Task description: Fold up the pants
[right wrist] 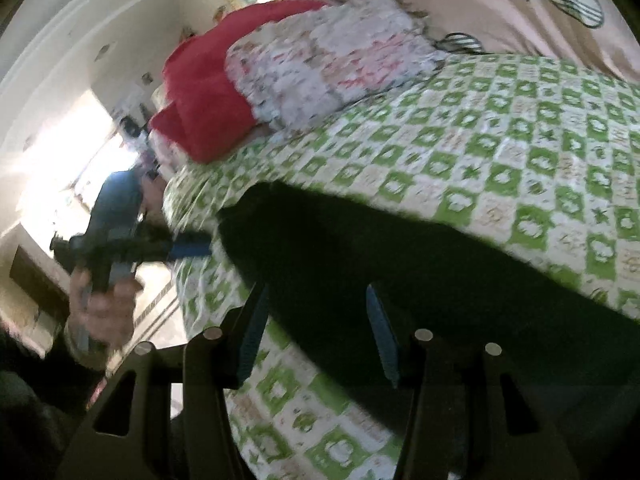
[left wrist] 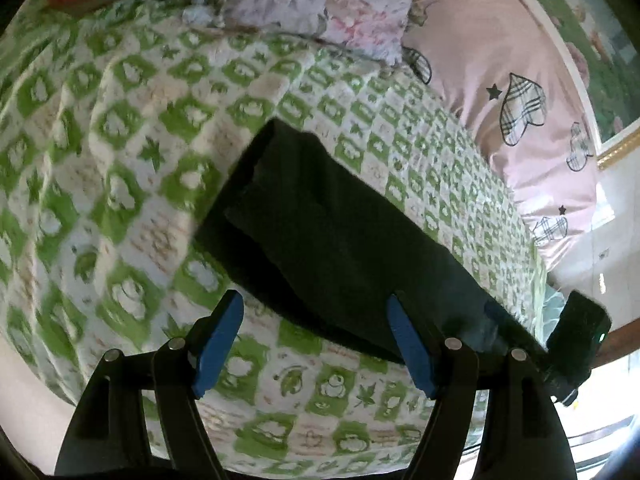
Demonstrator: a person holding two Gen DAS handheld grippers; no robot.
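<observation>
ample bedspread [left wrist: 132,128] around pants [left wrist: 340,240]

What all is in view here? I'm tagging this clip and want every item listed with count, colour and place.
pants: one, dark, folded flat on the bedspread, in front of both grippers
bedspread: one, green and white checks, covering the bed
floral pillow: one, white with pink and grey flowers, far end of the bed
red cloth: one, red, beside the floral pillow
pink bedding: one, pink with checked hearts and stars, at the head of the bed
left gripper: one, black with blue pads, open, nothing between them
right gripper: one, black with blue pads, open over the pants' near edge
hand: one, holding the left gripper's handle
</observation>
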